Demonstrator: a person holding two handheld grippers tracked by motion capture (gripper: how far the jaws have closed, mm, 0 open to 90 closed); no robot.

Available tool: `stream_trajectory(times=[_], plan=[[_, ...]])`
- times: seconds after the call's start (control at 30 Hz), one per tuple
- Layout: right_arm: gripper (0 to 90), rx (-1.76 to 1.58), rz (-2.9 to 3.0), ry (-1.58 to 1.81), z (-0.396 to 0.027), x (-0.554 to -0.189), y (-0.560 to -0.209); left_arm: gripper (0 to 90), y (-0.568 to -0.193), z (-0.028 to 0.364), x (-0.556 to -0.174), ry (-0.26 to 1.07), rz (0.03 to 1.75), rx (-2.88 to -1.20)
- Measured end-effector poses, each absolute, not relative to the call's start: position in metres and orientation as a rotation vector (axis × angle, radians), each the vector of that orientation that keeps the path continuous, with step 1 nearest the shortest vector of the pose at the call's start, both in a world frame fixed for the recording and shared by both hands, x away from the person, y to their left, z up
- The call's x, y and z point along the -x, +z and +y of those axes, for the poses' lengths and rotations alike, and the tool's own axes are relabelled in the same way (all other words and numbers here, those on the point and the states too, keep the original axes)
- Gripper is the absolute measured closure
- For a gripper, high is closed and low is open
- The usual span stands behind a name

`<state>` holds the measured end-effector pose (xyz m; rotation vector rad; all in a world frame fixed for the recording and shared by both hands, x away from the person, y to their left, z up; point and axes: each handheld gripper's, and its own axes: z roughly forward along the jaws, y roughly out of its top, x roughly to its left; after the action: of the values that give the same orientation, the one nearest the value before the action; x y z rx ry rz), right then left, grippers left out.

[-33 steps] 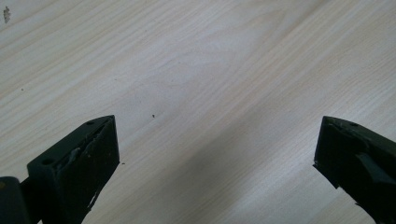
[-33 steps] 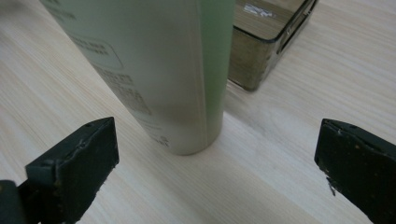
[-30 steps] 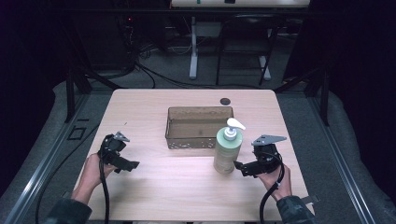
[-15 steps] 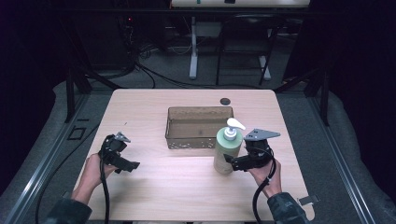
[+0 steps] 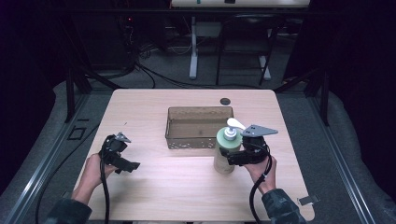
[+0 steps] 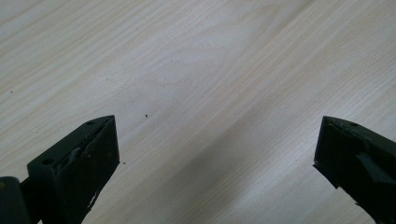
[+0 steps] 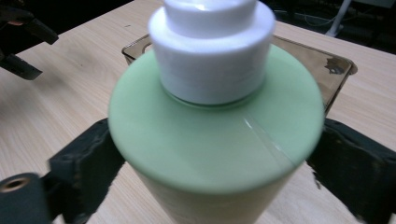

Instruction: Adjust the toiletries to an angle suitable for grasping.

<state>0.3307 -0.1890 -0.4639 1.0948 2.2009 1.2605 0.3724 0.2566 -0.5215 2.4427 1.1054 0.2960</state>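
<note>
A pale green pump bottle [image 5: 225,157] with a white pump head stands upright on the wooden table [image 5: 140,107], just in front of the tray's right corner. My right gripper [image 5: 235,158] reaches in from the right and its jaws sit on both sides of the bottle [image 7: 210,140]; they have just been closing and now touch its body. My left gripper [image 5: 130,165] is held low over the table at the left, open, with bare wood between its jaws [image 6: 215,149]. It also appears far off as the left gripper [image 7: 23,28] in the right gripper view.
A brown see-through tray [image 5: 170,126] sits at the table's middle, right behind the bottle, and its corner [image 7: 336,65] shows past the bottle's shoulder. A small black round cap [image 5: 225,101] lies near the far edge. Dark floor, cables and frame legs surround the table.
My right gripper moved left toward the bottle and now has its jaws around it. The left hand stayed where it was.
</note>
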Motion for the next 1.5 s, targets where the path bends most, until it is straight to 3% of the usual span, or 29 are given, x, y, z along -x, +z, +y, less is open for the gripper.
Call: stream_trajectory(times=[1.5], plan=[[11.6, -1.235, 2.078, 1.130, -0.229, -0.334, -0.460, 0.1, -0.522, 0.255, -0.371, 0.300, 1.092, -2.471]])
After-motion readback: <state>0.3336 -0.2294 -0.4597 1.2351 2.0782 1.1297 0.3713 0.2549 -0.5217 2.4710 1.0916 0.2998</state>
